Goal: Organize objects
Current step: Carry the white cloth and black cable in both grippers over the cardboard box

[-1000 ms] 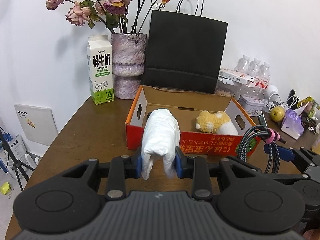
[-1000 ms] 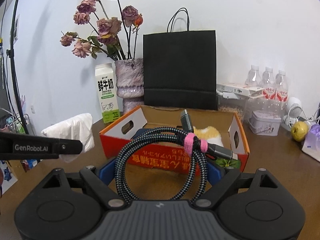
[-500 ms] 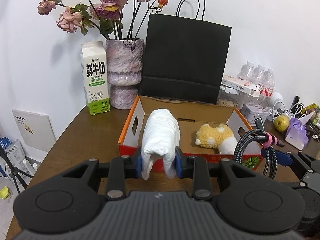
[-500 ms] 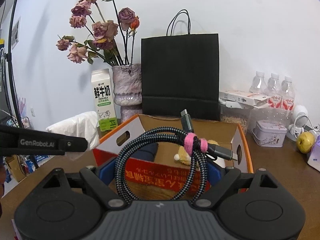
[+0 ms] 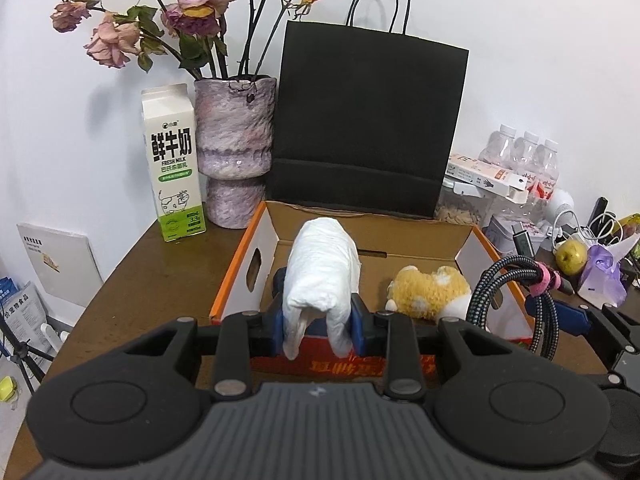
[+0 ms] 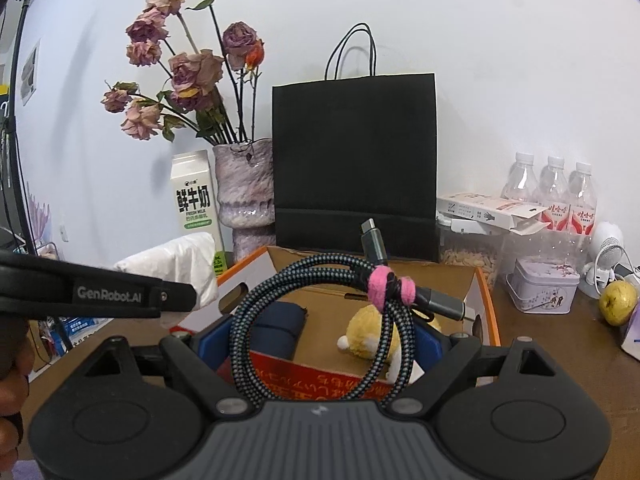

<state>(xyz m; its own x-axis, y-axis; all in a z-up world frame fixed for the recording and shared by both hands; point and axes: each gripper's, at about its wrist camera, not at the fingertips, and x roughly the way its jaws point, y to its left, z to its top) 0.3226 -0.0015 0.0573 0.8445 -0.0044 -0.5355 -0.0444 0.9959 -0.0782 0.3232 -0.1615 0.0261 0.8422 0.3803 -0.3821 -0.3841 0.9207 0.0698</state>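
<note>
My left fingers [image 5: 318,320] pinch a white cloth roll [image 5: 322,270], pointing ahead over the box [image 5: 240,276]; my right fingers [image 6: 320,340] clamp an upright cable coil [image 6: 320,324].

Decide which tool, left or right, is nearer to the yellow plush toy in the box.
Right. The right tool, gripping the coiled cable, hangs at the box's near wall just before the plush toy. The left tool, holding the white cloth, sits toward the box's left side.
</note>
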